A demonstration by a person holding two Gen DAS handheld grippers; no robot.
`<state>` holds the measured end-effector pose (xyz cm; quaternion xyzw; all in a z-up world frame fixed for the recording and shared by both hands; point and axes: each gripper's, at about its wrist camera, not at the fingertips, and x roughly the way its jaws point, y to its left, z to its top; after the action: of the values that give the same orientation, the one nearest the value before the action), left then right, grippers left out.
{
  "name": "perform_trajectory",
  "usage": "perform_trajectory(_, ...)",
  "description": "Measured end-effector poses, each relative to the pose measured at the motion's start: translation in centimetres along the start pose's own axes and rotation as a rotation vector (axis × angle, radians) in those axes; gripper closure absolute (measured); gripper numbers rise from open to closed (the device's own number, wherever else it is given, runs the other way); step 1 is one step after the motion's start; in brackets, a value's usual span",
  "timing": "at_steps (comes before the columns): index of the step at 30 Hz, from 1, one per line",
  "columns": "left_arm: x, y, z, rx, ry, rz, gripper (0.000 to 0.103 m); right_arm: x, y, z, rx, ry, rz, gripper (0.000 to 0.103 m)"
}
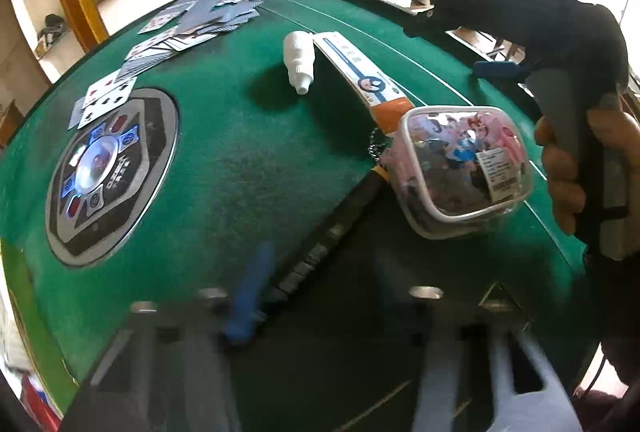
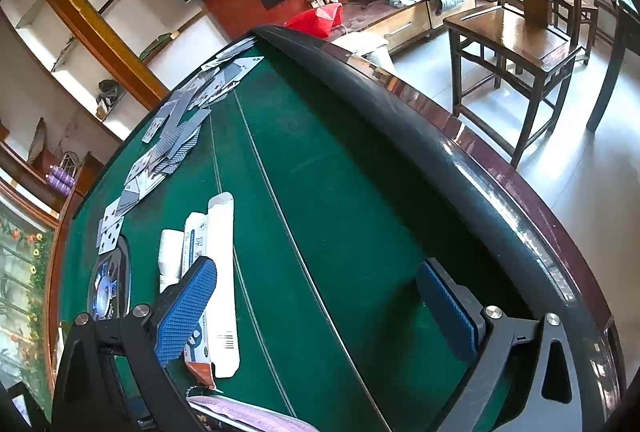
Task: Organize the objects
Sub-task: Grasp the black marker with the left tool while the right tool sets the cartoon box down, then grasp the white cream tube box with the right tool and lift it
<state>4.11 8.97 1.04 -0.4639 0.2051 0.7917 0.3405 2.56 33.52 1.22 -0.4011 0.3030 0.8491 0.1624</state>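
A clear plastic box (image 1: 460, 167) printed with cartoon figures lay on the green felt tabletop (image 1: 240, 159), its rounded white rim tilted toward the left wrist camera and a short ball chain (image 1: 374, 147) trailing from its far corner. Just behind it, touching or nearly so, a long white carton (image 1: 360, 79) with an orange end stretched away across the felt; a small white dropper bottle (image 1: 298, 65) lay on its side just beside the carton. Playing cards (image 1: 192, 19) were scattered along the far edge, some reaching the table's silver-and-black centre console (image 1: 108, 175).

The right gripper (image 2: 324, 312) hung above the felt with its blue-padded fingers (image 2: 188, 312) spread wide and nothing between them, the carton (image 2: 222, 272) and bottle (image 2: 170, 256) beneath its left finger. The person's right hand (image 1: 568, 171) gripped its handle beside the box. The left gripper (image 1: 340, 312) appeared only as a blurred frame at the bottom of its own view, one blue finger faintly visible; whether it was spread or closed could not be told. A dark wooden chair (image 2: 516, 43) stood beyond the table's padded rail (image 2: 420, 135).
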Motion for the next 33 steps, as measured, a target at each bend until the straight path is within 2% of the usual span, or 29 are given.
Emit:
perform_trajectory(2,-0.4,0.0,-0.5,-0.026,0.004,0.018,0.088,0.0,0.1,0.0,-0.005,-0.001,-0.005,0.002)
perform_trajectory(8,-1.2,0.3,-2.1,-0.151,-0.034,0.076,0.088,0.1,0.2,0.0,-0.014,-0.002,-0.011,0.001)
perform_trajectory(10,-1.0,-0.1,-1.9,-0.177,-0.047,0.094,0.077,0.1,0.3,-0.1,-0.019,-0.003,-0.012,0.001)
perform_trajectory(11,-0.9,-0.5,-1.8,-0.177,-0.056,0.093,0.062,0.1,0.3,-0.1,-0.023,-0.004,-0.015,0.001)
perform_trajectory(12,-0.6,-1.2,-1.7,-0.152,-0.073,0.089,0.039,0.1,0.4,-0.1,-0.026,-0.006,-0.018,0.001)
perform_trajectory(14,-0.1,-2.3,-1.9,-0.138,-0.12,0.127,0.028,0.2,0.5,-0.2,-0.033,-0.011,-0.027,0.001)
perform_trajectory(15,-0.1,-2.4,-2.0,-0.145,-0.132,0.127,0.028,0.2,0.6,-0.2,-0.038,-0.013,-0.031,0.001)
perform_trajectory(16,-0.1,-2.3,-2.0,-0.151,-0.133,0.121,0.029,0.2,0.6,-0.2,-0.041,-0.015,-0.032,0.001)
perform_trajectory(17,-0.2,-2.2,-2.1,-0.156,-0.135,0.101,0.042,0.2,0.6,-0.2,-0.04,-0.018,-0.03,0.001)
perform_trajectory(18,-0.6,-1.8,-2.3,-0.166,-0.146,0.113,0.079,0.2,0.5,-0.3,-0.036,-0.022,-0.022,0.001)
perform_trajectory(19,-1.0,-1.3,-2.5,-0.186,-0.141,0.108,0.087,0.1,0.5,-0.3,-0.033,-0.024,-0.014,0.001)
perform_trajectory(21,-1.8,0.1,-3.3,-0.249,-0.146,0.053,0.089,0.0,0.4,-0.5,-0.023,-0.024,0.022,0.001)
perform_trajectory(23,-2.6,1.1,-4.2,-0.285,-0.159,0.062,0.089,0.0,0.6,-0.7,-0.009,0.003,0.088,0.001)
perform_trajectory(27,-4.6,2.8,-6.2,-0.358,-0.197,0.034,0.089,-0.2,2.9,-1.3,-0.092,0.07,0.111,0.001)
perform_trajectory(29,-5.8,3.2,-6.8,-0.378,-0.222,0.017,0.089,-0.1,5.2,-1.3,-0.192,0.117,0.074,0.001)
perform_trajectory(33,-8.2,3.7,-8.1,-0.413,-0.278,-0.016,0.089,0.7,8.7,-1.6,-0.362,0.133,-0.057,0.001)
